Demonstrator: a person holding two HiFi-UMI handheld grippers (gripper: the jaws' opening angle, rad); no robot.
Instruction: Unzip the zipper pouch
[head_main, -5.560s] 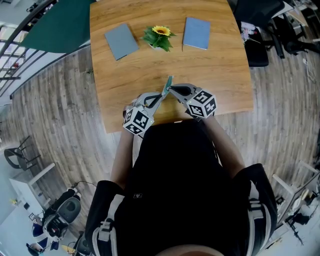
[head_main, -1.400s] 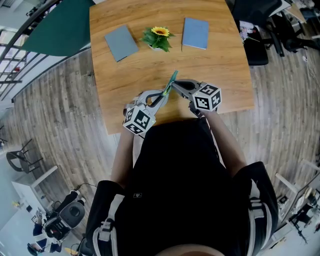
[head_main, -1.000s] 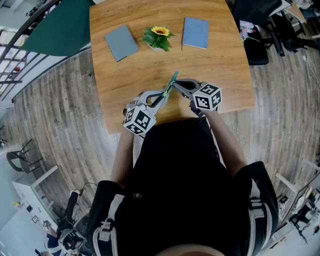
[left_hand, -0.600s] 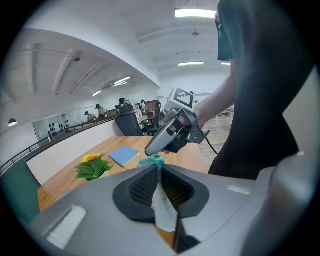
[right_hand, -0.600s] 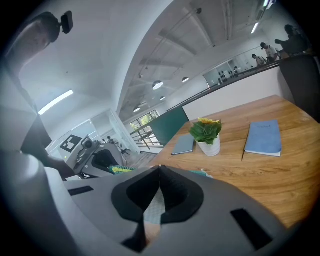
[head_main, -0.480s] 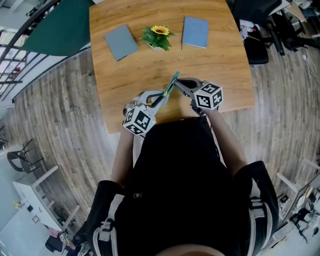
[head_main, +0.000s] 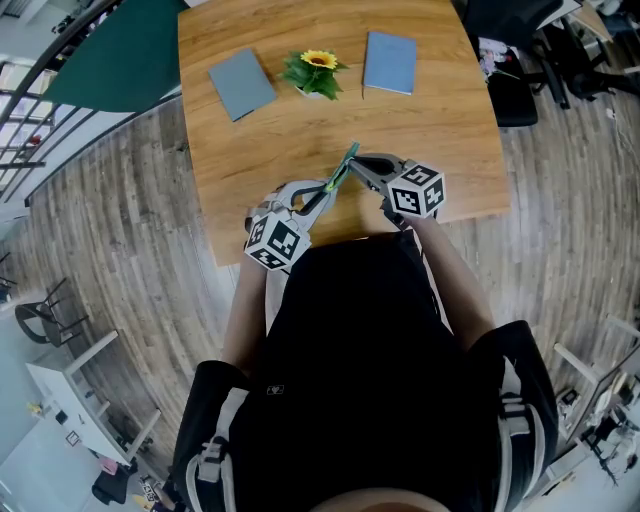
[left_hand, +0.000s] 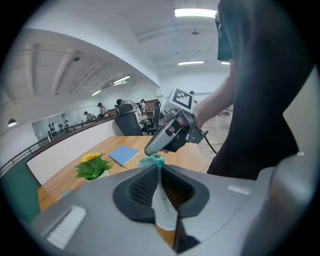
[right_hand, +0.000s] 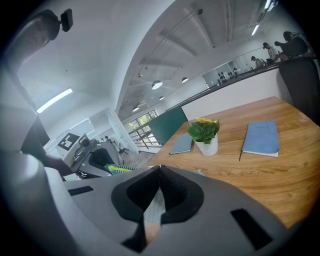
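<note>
The left gripper (left_hand: 157, 168) is pinching its jaws narrow on a pale, mesh-like strip of fabric that is running down between the ribbed pads. I am seeing a teal bunch of the zipper pouch (head_main: 344, 162) poking out just past the tips. The right gripper (right_hand: 159, 170) is pressing its jaws nearly flat together on a thin pale piece of the same pouch. Whether that piece is the zipper pull I cannot tell.

In the head view the two grippers are meeting tip to tip over the near part of the table (head_main: 240, 150). The pouch is standing on edge between them as a slim teal and green strip, held up off the wood and slanting away from the person. The left gripper is taking its nearer, lower end and the right gripper is coming in from the other side, just beside it. Each gripper view is showing the opposite gripper close ahead, with a hand wrapped round its handle.

Both marker cubes are sitting near the table's front edge, close to the person's black top (head_main: 350, 350). Further back on the table, well apart from the pouch, a potted sunflower (head_main: 318, 74) is standing between a grey notebook (head_main: 242, 83) and a blue notebook (head_main: 392, 65), both lying flat.
</note>
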